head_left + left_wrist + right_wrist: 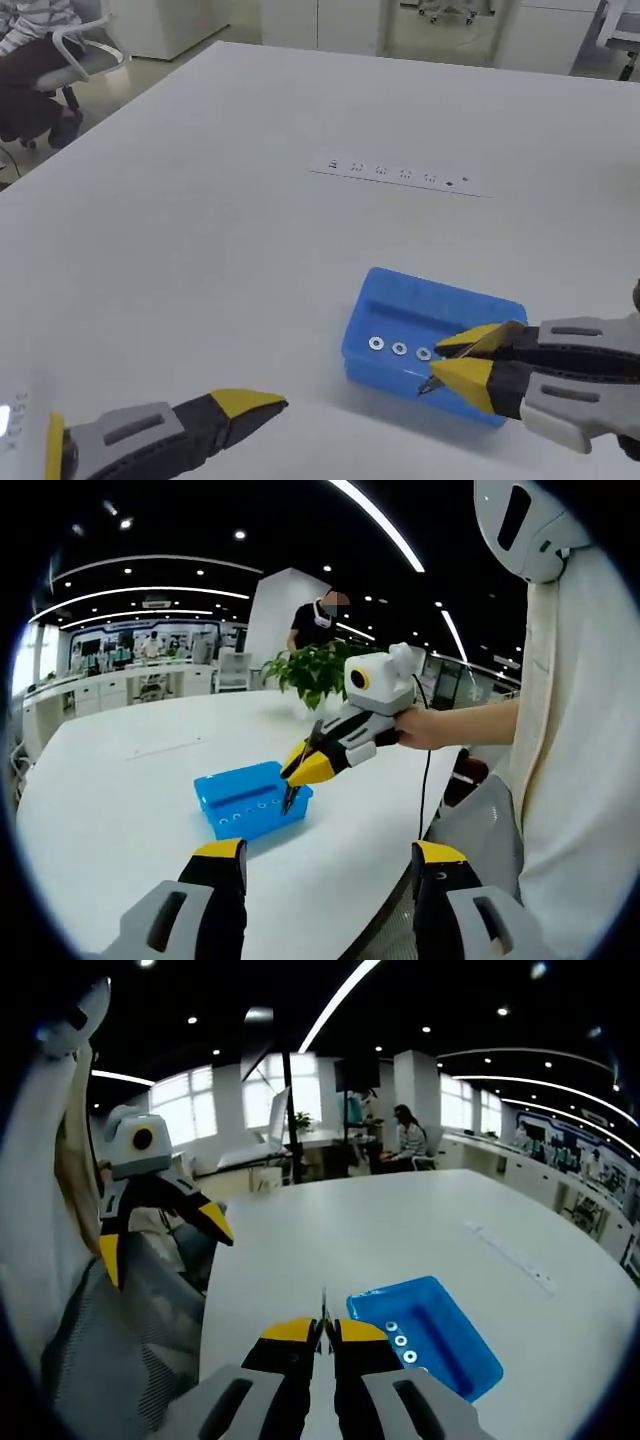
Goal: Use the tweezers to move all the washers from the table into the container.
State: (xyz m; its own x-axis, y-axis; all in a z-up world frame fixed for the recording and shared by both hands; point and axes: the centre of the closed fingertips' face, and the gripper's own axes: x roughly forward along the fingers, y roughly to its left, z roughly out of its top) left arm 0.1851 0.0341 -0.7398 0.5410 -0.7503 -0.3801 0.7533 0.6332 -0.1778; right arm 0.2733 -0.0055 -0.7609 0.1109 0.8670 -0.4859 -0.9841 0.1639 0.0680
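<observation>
A blue container (440, 305) stands near the table's front edge, with three washers (399, 349) in a row inside. My right gripper (452, 361) hovers over its near right part, shut on thin tweezers (428, 385) whose tip points down at the tray's front. In the right gripper view the tweezers (323, 1308) stick out between the closed jaws, left of the container (450, 1345) and washers (400, 1340). My left gripper (262, 408) is low at the front left, apart from the container (240, 790). Its jaws (330, 855) stand wide open with nothing in them.
A flat white strip with small markings (400, 175) lies across the table's middle. An office chair (75, 55) with a seated person is at the far left. A potted plant (310, 670) and a standing person are beyond the table.
</observation>
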